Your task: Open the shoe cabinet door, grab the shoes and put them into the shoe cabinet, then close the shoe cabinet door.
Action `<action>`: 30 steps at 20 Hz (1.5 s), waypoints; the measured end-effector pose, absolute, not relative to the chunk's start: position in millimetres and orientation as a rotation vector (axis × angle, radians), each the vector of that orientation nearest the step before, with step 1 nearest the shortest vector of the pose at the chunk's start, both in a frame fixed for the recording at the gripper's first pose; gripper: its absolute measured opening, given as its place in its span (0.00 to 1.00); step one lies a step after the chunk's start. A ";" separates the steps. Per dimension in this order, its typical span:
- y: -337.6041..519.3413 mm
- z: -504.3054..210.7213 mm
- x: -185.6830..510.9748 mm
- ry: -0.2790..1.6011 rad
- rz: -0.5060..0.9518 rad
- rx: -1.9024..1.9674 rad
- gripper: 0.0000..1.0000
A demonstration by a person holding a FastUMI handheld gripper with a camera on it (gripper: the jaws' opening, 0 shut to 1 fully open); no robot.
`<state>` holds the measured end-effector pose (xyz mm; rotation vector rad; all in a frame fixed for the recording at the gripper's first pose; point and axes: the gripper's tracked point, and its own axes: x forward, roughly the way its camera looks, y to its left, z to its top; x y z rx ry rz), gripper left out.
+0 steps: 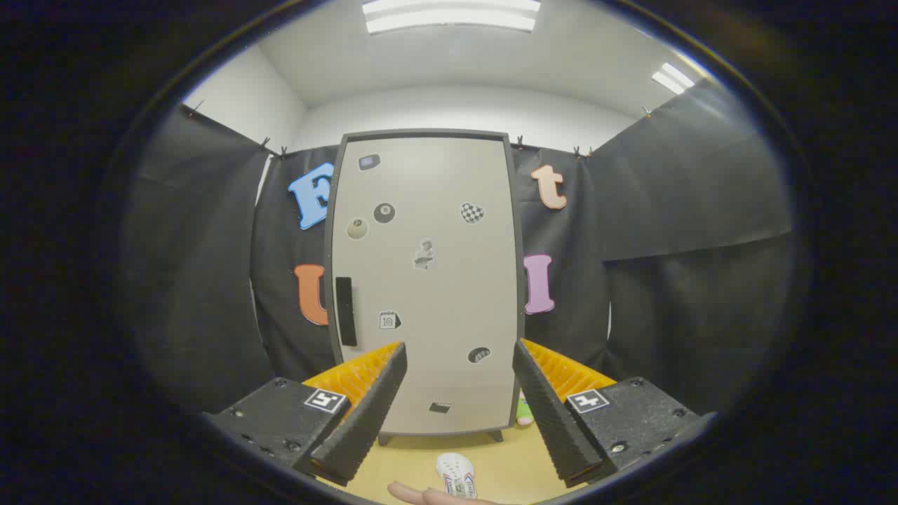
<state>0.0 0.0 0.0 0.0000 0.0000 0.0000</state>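
Shoe on floor before shut cabinet, between tongs.

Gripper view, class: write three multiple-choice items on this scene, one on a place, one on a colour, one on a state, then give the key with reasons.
1. Where does the white shoe lie?
A. on the floor in front of the shoe cabinet
B. on top of the cabinet
C. between the closed tongs

2. What colour is the handle on the cabinet door?
A. white
B. black
C. red

3. How is the cabinet door?
A. wide open
B. taken off
C. shut

Key: A, the shoe sits on the yellow floor ahead of the cabinet's feet, beside a fingertip. B, the handle is a dark vertical bar near the door's left edge. C, the door lies flush in its frame; the tongs stand open and hold nothing.
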 end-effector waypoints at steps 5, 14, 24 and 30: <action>7.3 6.8 -15.7 0.003 0.035 -0.010 0.99; 20.4 7.5 -7.0 -0.009 0.058 -0.005 0.99; 51.7 -6.9 29.5 0.013 0.112 0.000 0.99; 100.1 -32.8 90.1 0.139 0.216 0.050 0.98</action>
